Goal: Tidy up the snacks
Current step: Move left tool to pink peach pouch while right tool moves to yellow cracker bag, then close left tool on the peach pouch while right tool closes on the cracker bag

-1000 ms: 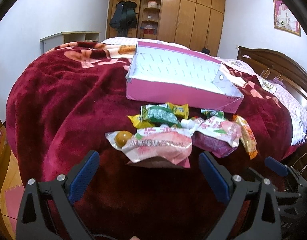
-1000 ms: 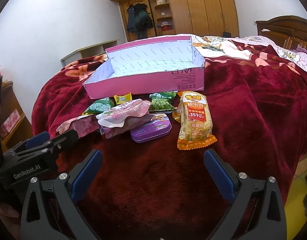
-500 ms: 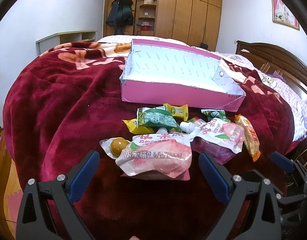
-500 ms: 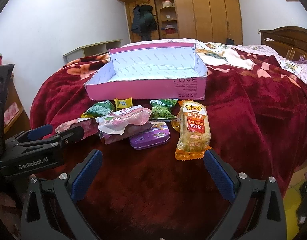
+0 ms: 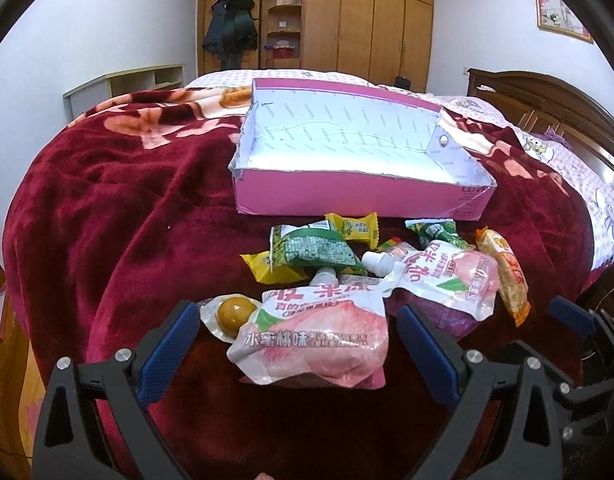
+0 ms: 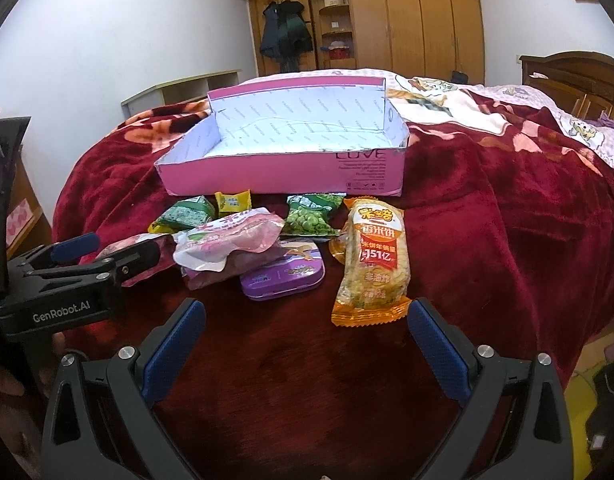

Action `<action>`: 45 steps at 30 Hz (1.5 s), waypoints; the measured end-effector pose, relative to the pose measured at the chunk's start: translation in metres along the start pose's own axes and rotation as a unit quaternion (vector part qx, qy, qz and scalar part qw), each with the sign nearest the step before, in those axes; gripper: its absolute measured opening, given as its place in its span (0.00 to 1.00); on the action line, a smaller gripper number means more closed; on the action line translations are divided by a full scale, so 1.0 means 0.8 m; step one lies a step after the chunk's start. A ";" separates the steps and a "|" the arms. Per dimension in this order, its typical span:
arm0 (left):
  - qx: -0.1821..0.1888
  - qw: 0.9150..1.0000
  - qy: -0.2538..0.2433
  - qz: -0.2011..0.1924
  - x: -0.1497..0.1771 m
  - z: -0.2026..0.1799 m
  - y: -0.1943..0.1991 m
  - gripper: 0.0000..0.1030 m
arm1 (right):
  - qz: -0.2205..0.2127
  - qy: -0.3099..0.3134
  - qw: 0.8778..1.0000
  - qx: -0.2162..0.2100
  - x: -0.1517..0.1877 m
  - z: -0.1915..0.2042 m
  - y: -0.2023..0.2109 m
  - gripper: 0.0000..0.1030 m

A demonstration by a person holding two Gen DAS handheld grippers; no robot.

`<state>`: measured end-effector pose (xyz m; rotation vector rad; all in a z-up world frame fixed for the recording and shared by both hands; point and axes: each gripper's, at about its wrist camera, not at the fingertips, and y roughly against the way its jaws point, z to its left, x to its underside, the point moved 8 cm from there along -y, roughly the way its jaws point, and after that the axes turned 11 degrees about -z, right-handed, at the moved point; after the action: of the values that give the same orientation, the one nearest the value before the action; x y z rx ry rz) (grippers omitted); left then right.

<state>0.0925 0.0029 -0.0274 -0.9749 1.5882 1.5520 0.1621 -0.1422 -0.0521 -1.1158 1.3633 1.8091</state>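
I've brought my left claw (image 5: 293,322) closer, wide open and empty, until the peach pouch (image 5: 313,340) lies crosswise just ahead between its fingers, nearer than my open, empty right claw (image 6: 305,326).

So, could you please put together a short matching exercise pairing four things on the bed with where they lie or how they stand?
Things:
1. pink box
2. purple tin
3. orange rice-cracker pack
4. left hand-held gripper

Descriptions:
A. open, over the peach pouch
B. behind the snack pile, nothing inside
C. rightmost snack
D. partly under a pouch

Pairs: 1-B, 2-D, 3-C, 4-A
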 end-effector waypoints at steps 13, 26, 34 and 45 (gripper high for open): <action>0.007 1.000 -0.002 0.006 0.003 0.001 -0.017 0.84 | 0.006 0.000 1.000 0.013 -0.011 -0.021 -0.030 1.00; -0.009 0.999 -0.034 -0.007 0.004 -0.007 -0.036 0.74 | 0.018 -0.028 0.999 0.012 -0.003 -0.038 -0.060 0.95; 0.004 1.000 -0.011 -0.011 0.003 -0.001 -0.038 0.72 | 0.011 -0.055 0.998 0.014 -0.006 -0.050 -0.060 0.77; 0.003 1.000 -0.011 -0.018 0.005 -0.003 -0.038 0.70 | 0.008 -0.060 0.998 0.021 -0.007 -0.057 -0.065 0.64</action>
<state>0.1176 0.0004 -0.0452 -0.9756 1.5514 1.5262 0.2206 -0.1710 -0.0757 -0.9614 1.3368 1.8205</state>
